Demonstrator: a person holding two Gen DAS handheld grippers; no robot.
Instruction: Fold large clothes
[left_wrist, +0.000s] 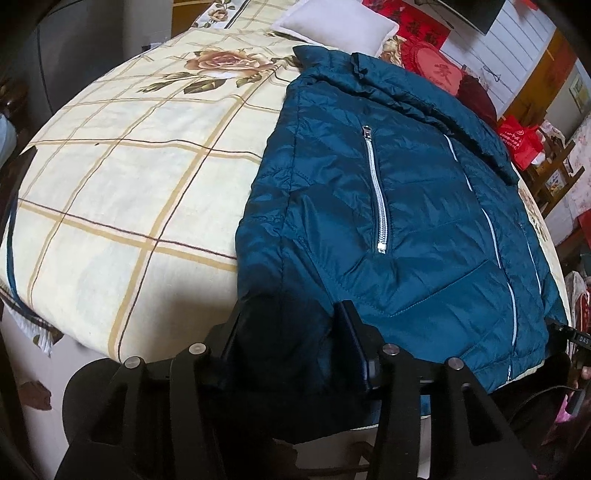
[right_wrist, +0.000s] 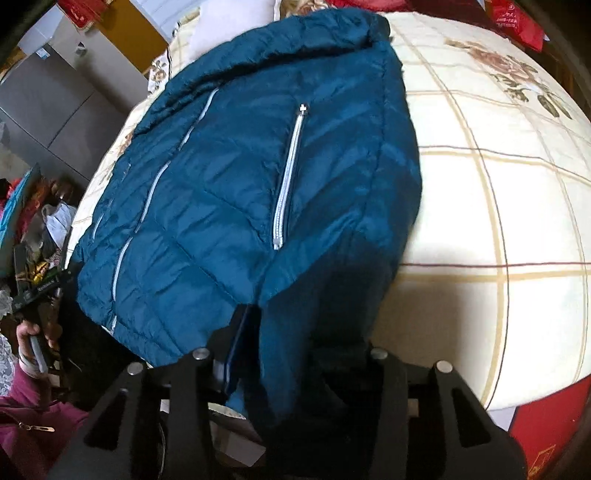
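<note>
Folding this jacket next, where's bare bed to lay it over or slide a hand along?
Bare sheet runs from the jacket toward the pillow on the left gripper side. The other bare stretch flanks the jacket by the right gripper. Both near corners are crowded: fabric fills each pair of jaws at the bed's edge.

I see a dark teal quilted jacket (left_wrist: 406, 229) with silver-white zips (left_wrist: 378, 192), on my bed's cream bedspread (left_wrist: 122, 177) with its tan-and-brown check and brown roses. My claws are black; the pillow (left_wrist: 332, 27) is pale grey.
</note>
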